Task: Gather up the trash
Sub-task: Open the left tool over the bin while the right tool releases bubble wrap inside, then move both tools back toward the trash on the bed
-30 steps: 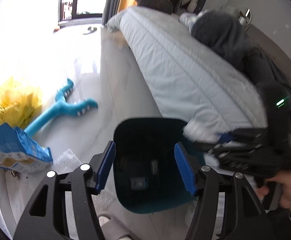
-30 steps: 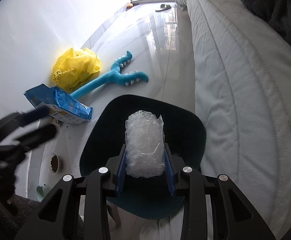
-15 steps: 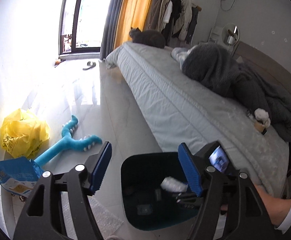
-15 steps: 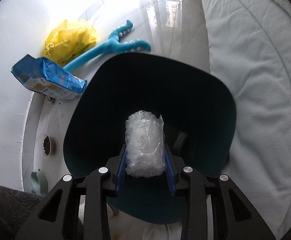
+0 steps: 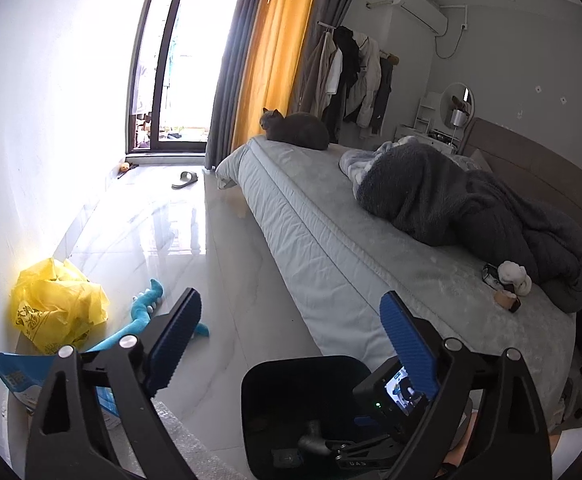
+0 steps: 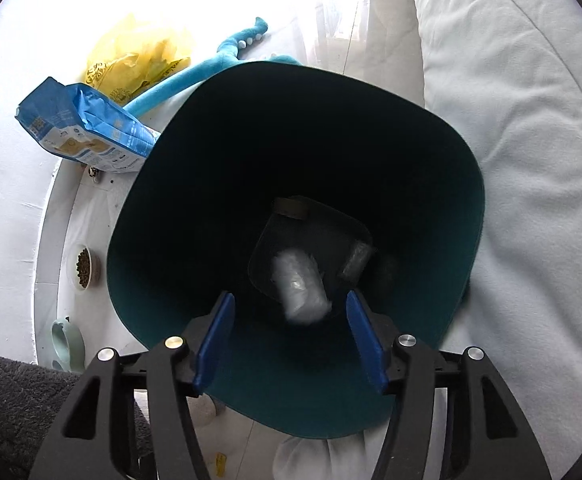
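Two blue pads of the right gripper (image 6: 291, 336) have just been opening and stand apart over the dark teal bin (image 6: 463, 248); the plastic wad (image 6: 299, 285), blurred, is loose below them inside it. Only the left wrist view shows the left gripper (image 5: 291, 344), spread wide and empty, a bed (image 5: 331, 240) and a cat (image 5: 295, 130).

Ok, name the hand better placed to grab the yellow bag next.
Left, probably. Its tongs are wide open, empty, facing the yellow bag. The right tongs, just opened, point into the bin.
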`<state>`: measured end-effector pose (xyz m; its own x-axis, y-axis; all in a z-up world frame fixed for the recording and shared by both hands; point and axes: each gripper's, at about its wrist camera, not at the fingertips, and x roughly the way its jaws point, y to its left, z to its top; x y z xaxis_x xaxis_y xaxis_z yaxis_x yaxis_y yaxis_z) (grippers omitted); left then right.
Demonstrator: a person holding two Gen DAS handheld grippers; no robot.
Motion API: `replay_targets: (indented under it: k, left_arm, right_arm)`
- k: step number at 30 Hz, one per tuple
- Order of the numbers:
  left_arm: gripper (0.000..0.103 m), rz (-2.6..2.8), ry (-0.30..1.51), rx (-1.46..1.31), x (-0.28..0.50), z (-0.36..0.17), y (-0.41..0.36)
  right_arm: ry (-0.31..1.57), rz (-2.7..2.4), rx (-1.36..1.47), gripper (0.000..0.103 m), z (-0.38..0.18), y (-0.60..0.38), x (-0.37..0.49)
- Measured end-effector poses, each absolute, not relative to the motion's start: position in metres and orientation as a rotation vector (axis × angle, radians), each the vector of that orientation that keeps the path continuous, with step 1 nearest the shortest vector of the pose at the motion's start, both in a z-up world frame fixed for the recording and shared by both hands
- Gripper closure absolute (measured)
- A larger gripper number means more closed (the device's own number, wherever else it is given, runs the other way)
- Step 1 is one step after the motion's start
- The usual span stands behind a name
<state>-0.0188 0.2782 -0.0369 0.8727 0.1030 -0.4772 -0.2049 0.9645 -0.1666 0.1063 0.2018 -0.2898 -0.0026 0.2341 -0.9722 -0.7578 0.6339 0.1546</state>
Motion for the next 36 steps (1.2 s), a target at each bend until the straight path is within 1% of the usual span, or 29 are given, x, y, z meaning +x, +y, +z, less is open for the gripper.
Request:
replay_targets:
  k: [3, 7, 10, 14, 20, 24, 32, 36]
  left_arm:
    - [0.010, 0.159, 0.479, -0.212, -0.017, -0.033, 0.272]
    - [0.010, 0.156, 0.466, -0.219, -0.014, -0.026, 0.265]
    - [0.010, 0.154, 0.455, -0.221, -0.012, -0.020, 0.259]
    - [0.010, 0.148, 0.439, -0.220, -0.012, -0.010, 0.252]
    - [0.010, 0.144, 0.436, -0.227, -0.006, -0.004, 0.241]
    - [0.009, 0.141, 0.428, -0.208, 0.000, -0.002, 0.228]
    - [0.008, 0.109, 0.413, -0.199, 0.012, 0.000, 0.201]
    - [0.008, 0.087, 0.417, -0.202, 0.019, -0.001, 0.188]
  right_arm:
    - [1.345, 0.834, -0.482, 0.042, -0.282, 0.198, 0.106]
    - [1.299, 0.854, -0.488, 0.037, -0.264, 0.193, 0.103]
    - [1.270, 0.887, -0.434, 0.036, -0.247, 0.188, 0.103]
    - [1.182, 0.917, -0.382, 0.035, -0.215, 0.176, 0.104]
    - [1.056, 0.937, -0.316, 0.030, -0.171, 0.153, 0.103]
    - [0.991, 0.926, -0.305, 0.028, -0.153, 0.137, 0.106]
    - [0.906, 0.889, -0.272, 0.027, -0.128, 0.101, 0.116]
    - [0.877, 0.873, -0.258, 0.025, -0.119, 0.084, 0.121]
